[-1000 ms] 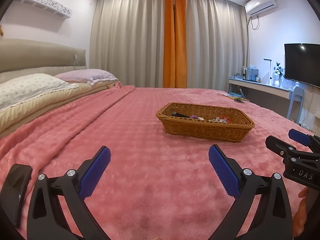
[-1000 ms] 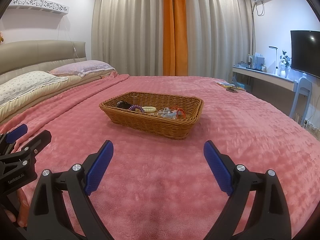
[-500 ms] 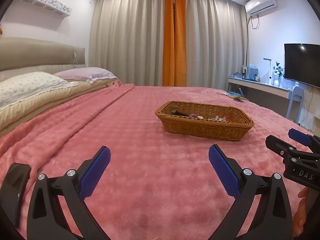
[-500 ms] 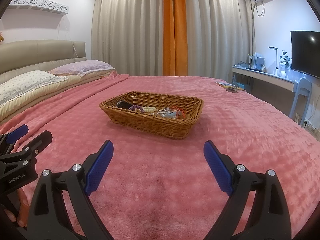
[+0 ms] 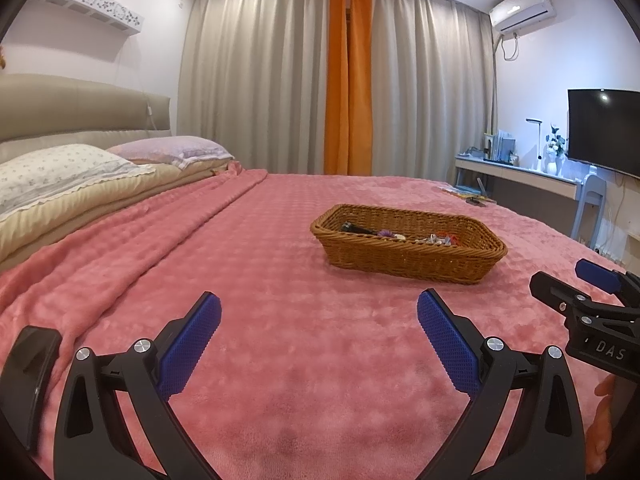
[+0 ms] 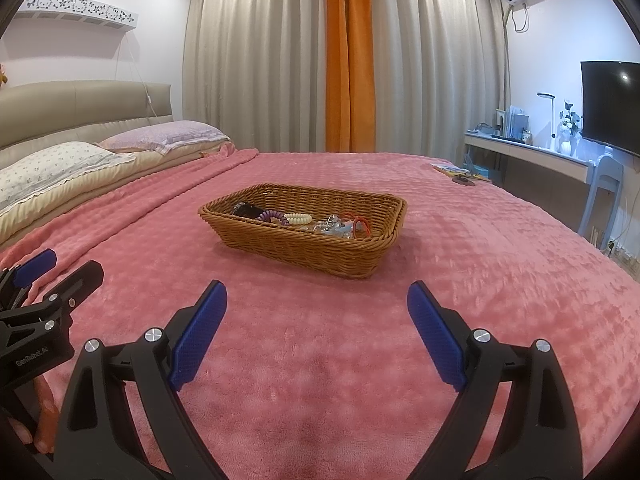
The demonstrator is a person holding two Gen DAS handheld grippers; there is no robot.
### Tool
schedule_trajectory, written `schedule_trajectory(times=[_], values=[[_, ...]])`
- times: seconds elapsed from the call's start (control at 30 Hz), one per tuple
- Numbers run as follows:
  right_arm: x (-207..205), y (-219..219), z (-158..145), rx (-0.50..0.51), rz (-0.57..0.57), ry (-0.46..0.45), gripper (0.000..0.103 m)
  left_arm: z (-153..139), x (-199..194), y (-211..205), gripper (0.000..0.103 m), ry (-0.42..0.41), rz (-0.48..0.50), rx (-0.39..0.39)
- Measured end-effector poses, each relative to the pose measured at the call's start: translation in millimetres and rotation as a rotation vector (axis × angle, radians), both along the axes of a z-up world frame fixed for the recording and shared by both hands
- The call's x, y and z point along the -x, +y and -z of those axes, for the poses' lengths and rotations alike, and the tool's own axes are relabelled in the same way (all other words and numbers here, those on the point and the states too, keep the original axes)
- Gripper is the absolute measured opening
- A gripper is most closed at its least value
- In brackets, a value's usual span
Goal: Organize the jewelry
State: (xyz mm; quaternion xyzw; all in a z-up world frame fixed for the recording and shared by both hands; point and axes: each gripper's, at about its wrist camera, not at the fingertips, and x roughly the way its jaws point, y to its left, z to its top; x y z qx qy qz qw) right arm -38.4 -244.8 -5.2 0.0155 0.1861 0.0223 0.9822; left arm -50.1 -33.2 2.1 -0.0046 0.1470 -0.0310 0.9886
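A brown wicker basket point(image 6: 308, 248) stands on the pink bed cover; it also shows in the left wrist view point(image 5: 404, 254). Inside lie a black item point(image 6: 246, 211), a purple coil hair tie point(image 6: 273, 216), a cream coil tie point(image 6: 299, 218), silvery pieces point(image 6: 330, 226) and a red loop point(image 6: 362, 224). My left gripper point(image 5: 319, 308) is open and empty, low over the cover, short of the basket and to its left. My right gripper point(image 6: 317, 298) is open and empty, just in front of the basket.
Pillows point(image 5: 60, 168) and a padded headboard point(image 5: 80, 112) are at the left. A desk point(image 6: 528, 158) with a lamp and vase, a chair point(image 6: 606, 188) and a TV point(image 6: 610, 106) stand at the right. Small items point(image 6: 458, 172) lie near the bed's far right edge.
The left view has tilted slightly, so the basket sits a little higher in it. The right gripper has hardly moved. Both grippers stay open.
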Motion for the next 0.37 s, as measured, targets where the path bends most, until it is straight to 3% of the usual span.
schedule_trajectory(times=[0.37], values=[[-0.1,0.4,-0.5,0.001,0.001,0.0,0.087,-2.2,-0.5,-0.1,0.095,0.015,0.002,0.012]])
